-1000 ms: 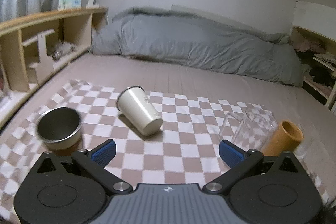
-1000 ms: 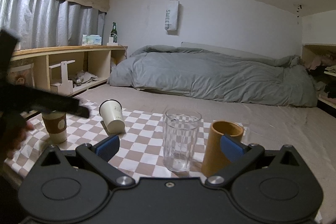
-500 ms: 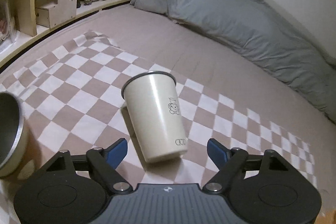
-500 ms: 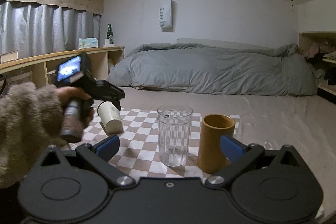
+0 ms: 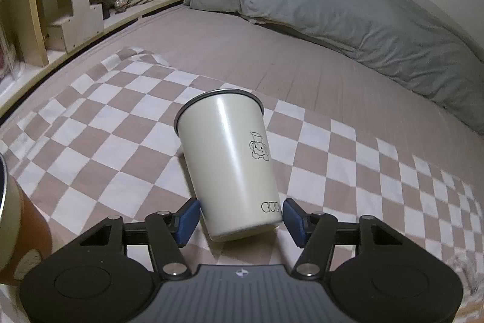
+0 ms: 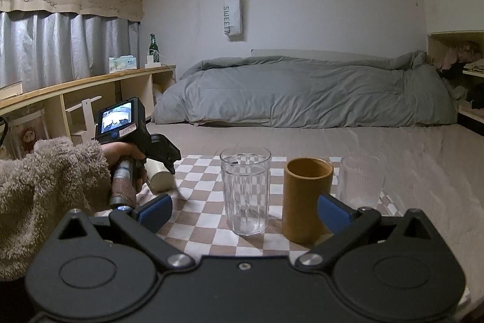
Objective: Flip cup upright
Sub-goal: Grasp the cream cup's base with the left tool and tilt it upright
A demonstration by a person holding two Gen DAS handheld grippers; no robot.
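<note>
The jaws of the left gripper (image 5: 240, 217) sit on both sides of the white cup (image 5: 233, 162), near its bottom end. They look close to its sides, but I cannot tell if they squeeze it yet. The cup lies tipped on the checked cloth (image 5: 99, 147) on the bed, its mouth pointing away. Grabbing low probably makes it easy to swing up. The right gripper (image 6: 243, 211) waits with its jaws wide apart, near the clear glass (image 6: 245, 192).
</note>
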